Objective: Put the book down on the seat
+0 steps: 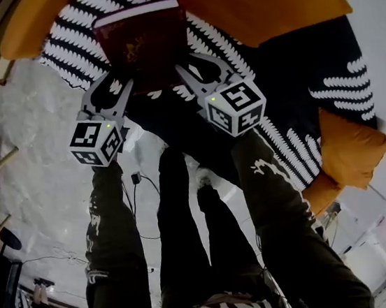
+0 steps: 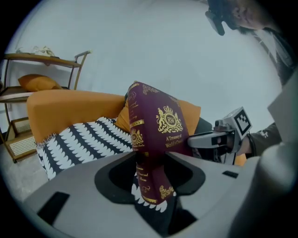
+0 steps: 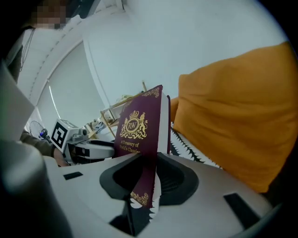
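The left claw (image 1: 122, 88) and the right claw (image 1: 186, 72) are clamping the book (image 1: 142, 44) from opposite sides, over the seat (image 1: 69, 43).

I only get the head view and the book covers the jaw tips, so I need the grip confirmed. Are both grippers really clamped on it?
Observer: Yes for the left gripper: its jaws are closed on the book at the spine end.
Operator: And the right?
Observer: The right gripper is closed on the opposite end, where white page edges show.
Operator: Any title legible?
Observer: Under a gold crest, the cover reads A Treasury of World's Classics.
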A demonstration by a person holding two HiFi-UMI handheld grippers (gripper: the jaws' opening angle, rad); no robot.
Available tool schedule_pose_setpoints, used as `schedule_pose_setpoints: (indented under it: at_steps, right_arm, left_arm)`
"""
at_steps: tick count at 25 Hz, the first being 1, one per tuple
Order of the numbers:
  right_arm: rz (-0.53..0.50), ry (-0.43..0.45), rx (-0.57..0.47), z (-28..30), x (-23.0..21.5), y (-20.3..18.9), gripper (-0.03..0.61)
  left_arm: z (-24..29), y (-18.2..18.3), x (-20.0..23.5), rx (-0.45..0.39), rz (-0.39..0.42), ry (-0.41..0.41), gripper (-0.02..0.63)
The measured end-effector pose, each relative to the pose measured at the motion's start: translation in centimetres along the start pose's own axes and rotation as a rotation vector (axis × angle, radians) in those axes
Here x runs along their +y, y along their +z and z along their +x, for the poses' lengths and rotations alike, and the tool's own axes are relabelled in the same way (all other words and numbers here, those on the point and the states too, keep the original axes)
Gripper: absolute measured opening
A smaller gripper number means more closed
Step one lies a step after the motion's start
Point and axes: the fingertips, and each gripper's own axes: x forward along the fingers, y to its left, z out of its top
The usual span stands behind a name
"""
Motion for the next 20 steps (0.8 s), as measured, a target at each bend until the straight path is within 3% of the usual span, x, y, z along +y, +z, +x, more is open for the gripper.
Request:
schedule_pose_setpoints:
  at_steps: [6,15,20]
  right_arm:
    - [0.040,-0.035,0.044,4.4,-2.5,-4.2,0.104]
    - [0.050,-0.063,0.069,8.3,-5.5,-5.2,0.114]
    - [0.001,-0.101,0.069,9.4,-6.8,-4.8,0.141]
  left_arm:
    - [3.6,-4.6,3.2,0.076,-0.025,-0.003,0.175]
    - [7.1,-5.2,6.2,0.093,-0.037,-0.015,0.181]
    - [8.8,-4.8,7.6,0.069,0.016,0.036,0.149]
